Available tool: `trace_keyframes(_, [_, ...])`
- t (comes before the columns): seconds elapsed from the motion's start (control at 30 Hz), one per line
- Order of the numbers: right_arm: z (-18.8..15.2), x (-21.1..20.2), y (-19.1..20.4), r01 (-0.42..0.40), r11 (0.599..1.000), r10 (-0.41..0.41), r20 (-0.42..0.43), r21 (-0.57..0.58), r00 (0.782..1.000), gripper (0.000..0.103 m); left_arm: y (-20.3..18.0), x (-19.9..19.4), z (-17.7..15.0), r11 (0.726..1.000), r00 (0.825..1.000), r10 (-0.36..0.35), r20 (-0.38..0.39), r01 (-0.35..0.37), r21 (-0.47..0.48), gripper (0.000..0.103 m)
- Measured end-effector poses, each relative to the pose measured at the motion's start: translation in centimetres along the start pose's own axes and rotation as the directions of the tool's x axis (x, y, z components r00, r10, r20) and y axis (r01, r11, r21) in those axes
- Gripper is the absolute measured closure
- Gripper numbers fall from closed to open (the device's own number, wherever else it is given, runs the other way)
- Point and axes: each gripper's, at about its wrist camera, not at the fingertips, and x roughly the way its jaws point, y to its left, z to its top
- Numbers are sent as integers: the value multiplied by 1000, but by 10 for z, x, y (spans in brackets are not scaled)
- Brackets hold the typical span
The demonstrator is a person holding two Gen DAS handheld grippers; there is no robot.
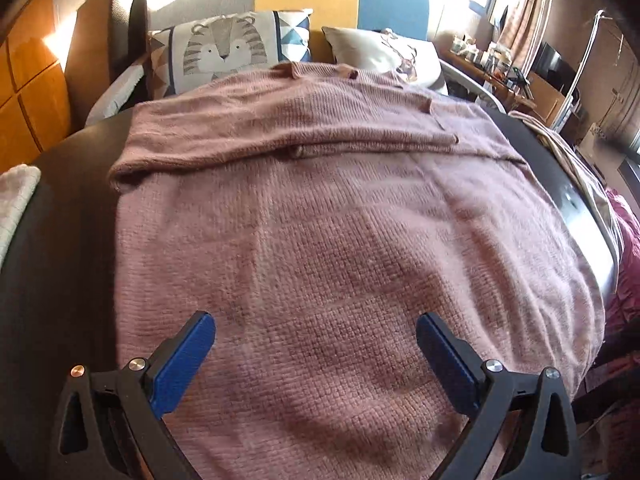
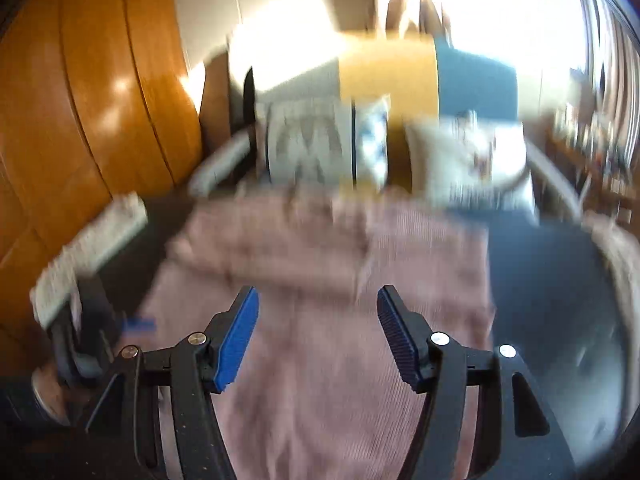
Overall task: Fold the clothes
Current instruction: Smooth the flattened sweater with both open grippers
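A dusty-pink knitted sweater (image 1: 340, 220) lies spread over a dark round table (image 1: 60, 240), with both sleeves folded across its upper part. My left gripper (image 1: 316, 328) hovers over the near hem, open, with nothing between its blue pads. The right wrist view is blurred by motion. There my right gripper (image 2: 318, 304) hangs open above the same sweater (image 2: 320, 360), holding nothing. At the left edge of that view the left gripper (image 2: 92, 340) shows, with a hand behind it.
A folded pale cloth (image 1: 16, 196) lies at the table's left edge. Behind the table stands a sofa with a tiger-print cushion (image 1: 228, 48) and a white cushion (image 1: 384, 56). Orange wooden panels (image 2: 80, 120) are at the left, a cluttered shelf (image 1: 492, 64) at the right.
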Motion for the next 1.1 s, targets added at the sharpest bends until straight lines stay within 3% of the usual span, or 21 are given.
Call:
trace_keyframes(0.03, [24, -13, 4, 1, 1000, 0, 58, -20, 998, 30, 3, -3, 1, 1000, 1000, 4, 5, -4, -8, 0])
trace_keyframes(0.07, [48, -26, 9, 3, 999, 1, 116, -41, 993, 17, 5, -7, 2, 1000, 1000, 9, 6, -9, -19, 0])
trace_keyframes(0.13, [81, -43, 16, 6, 997, 8, 195, -73, 981, 5, 10, -14, 4, 999, 1000, 5, 17, -5, -35, 0])
trace_keyframes(0.23, [44, -24, 18, -9, 997, 18, 118, -74, 993, 4, 13, -22, 6, 999, 999, -6, 36, 7, -38, 0])
trace_keyframes(0.3, [-6, 0, 15, 0, 998, 1, 16, -59, 1000, 4, 11, -24, 5, 1000, 999, -8, 37, 9, -22, 0])
trace_keyframes(0.43, [-89, 24, 3, 13, 1000, -11, -122, 21, 993, 4, 3, -25, -2, 1000, 1000, -5, 25, 4, 24, 0])
trace_keyframes(0.57, [-141, 24, -7, 29, 995, -9, -194, 96, 981, 4, 2, -28, -12, 1000, 1000, -4, 20, 4, 25, 0])
trace_keyframes(0.73, [-173, 20, -10, 55, 989, -23, -223, 138, 975, 4, 9, -38, -30, 1000, 999, 23, 35, -22, -7, 0])
trace_keyframes(1.1, [-207, 25, -2, 88, 988, -50, -268, 130, 962, 4, 52, -62, -71, 986, 990, 118, 77, -108, -129, 0])
